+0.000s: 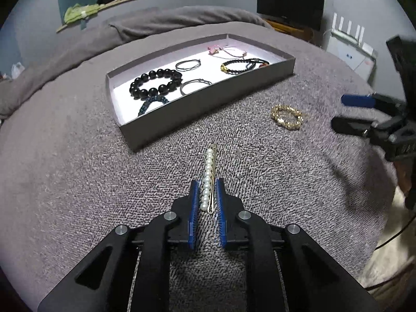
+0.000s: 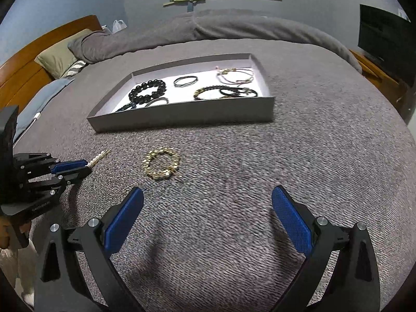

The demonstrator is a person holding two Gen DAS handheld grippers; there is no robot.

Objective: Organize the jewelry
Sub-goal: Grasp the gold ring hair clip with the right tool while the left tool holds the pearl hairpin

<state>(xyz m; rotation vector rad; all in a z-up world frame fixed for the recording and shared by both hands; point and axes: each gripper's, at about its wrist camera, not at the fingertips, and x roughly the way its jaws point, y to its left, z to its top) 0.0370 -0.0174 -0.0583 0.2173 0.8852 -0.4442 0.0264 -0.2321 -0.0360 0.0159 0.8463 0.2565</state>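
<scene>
A grey knitted blanket covered a bed in a room with grey walls. Low on it, the pearl hairpin lay lengthwise, a row of white pearls beside a thin gold wire. The left gripper had its blue pads nearly together, one on each side of the pin's near end, clamped on it; the far end of the pin stuck out beyond the fingertips towards the tray. In the right wrist view the same pin poked out of that gripper at the left edge.

To the right of the pin, apart from it, a gold bracelet rested on the blanket in a loose ring. The right gripper hovered just short of the bracelet, its jaws spread wide and nothing between them.

Further back sat a shallow grey tray with a white floor. It held a black bead bracelet, a dark blue beaded one partly hidden by the near wall, thin wire bangles and several darker and pinkish cord pieces at the far end.

A dark screen stood beyond the bed.
</scene>
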